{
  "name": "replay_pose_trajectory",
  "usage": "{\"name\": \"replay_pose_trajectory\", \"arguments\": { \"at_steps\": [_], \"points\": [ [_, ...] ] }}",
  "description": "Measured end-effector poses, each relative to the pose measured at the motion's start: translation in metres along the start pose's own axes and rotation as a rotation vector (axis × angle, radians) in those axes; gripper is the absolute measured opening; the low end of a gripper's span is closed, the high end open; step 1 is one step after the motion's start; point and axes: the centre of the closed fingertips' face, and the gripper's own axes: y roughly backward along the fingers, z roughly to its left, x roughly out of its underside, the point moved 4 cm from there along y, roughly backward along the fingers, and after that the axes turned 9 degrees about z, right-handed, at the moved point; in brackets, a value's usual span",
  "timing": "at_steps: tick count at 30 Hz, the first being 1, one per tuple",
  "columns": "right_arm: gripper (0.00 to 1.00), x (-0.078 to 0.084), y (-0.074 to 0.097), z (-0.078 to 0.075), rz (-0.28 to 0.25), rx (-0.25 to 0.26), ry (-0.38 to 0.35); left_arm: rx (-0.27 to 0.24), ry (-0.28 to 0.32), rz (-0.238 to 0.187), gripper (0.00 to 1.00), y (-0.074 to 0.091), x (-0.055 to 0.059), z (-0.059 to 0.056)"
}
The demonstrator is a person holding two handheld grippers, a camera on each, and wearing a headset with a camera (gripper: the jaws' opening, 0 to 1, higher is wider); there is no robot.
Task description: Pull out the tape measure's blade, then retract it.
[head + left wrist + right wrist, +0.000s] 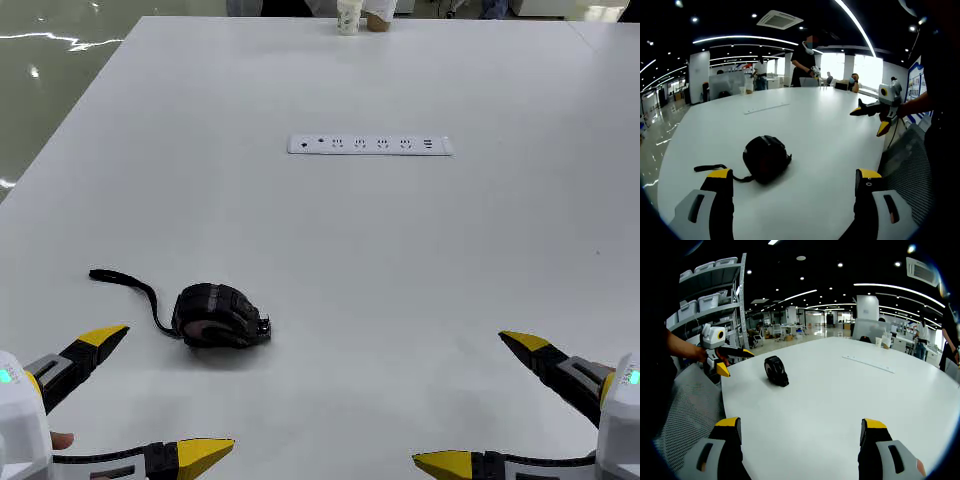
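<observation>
Not started yet: tape measure (220,316) is left untouched, left gripper (168,388) and right gripper (468,398) are held wide open, empty. It probably needs to be grabbed first.

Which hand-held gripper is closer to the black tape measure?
The left hand-held gripper; the black tape measure lies just beyond its yellow tips, far from the right hand-held gripper.

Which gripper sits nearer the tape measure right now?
Left. The left gripper hovers open just short of the tape measure, which lies ahead of its jaws. The right gripper, also open, is well off to its right.
</observation>
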Motion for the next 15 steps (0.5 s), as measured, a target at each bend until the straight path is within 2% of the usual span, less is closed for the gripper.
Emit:
{"name": "replay_pose_trajectory", "arguments": {
  "at_steps": [15],
  "points": [
    [0.99, -0.0018, -0.0024, 0.0017, 0.001, -0.005, 0.018, 0.007, -0.001, 0.002, 0.99, -0.0003, -0.0003, -0.0021]
  ]
}}
